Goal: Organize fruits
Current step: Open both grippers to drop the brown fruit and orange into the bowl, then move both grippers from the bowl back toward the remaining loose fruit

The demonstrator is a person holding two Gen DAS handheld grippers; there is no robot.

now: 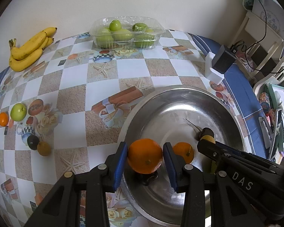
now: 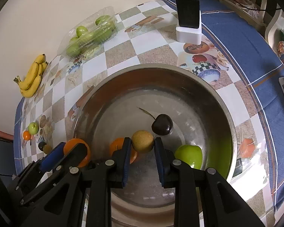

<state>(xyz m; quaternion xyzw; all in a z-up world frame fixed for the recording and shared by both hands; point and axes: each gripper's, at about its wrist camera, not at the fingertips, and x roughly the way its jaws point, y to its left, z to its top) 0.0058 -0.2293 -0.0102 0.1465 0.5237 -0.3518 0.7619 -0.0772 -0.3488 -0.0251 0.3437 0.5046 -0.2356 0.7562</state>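
Left tool (image 1: 144, 158) grips a round orange (image 1: 144, 156); right tool (image 2: 142, 141) clasps a small yellow-brown fruit (image 2: 142, 141) over the steel bowl (image 2: 223, 102).

A large steel bowl (image 1: 181, 98) sits on a checked tablecloth (image 1: 107, 71). Over the bowl's near left rim, the left gripper (image 1: 144, 156) clasps a big orange (image 1: 144, 156) between its blue pads (image 1: 121, 162). Inside the bowl, just right of that orange, lies a smaller orange (image 1: 183, 151). Further right in the bowl, the right gripper (image 1: 207, 139) holds a small yellowish fruit (image 1: 208, 137), a dark cherry (image 1: 206, 131) just behind it. Far left of the bowl lie a green apple (image 1: 18, 112), a tiny orange (image 1: 3, 119) and bananas (image 1: 31, 48). Beyond the bowl stands a clear tray of green fruit (image 1: 126, 33).
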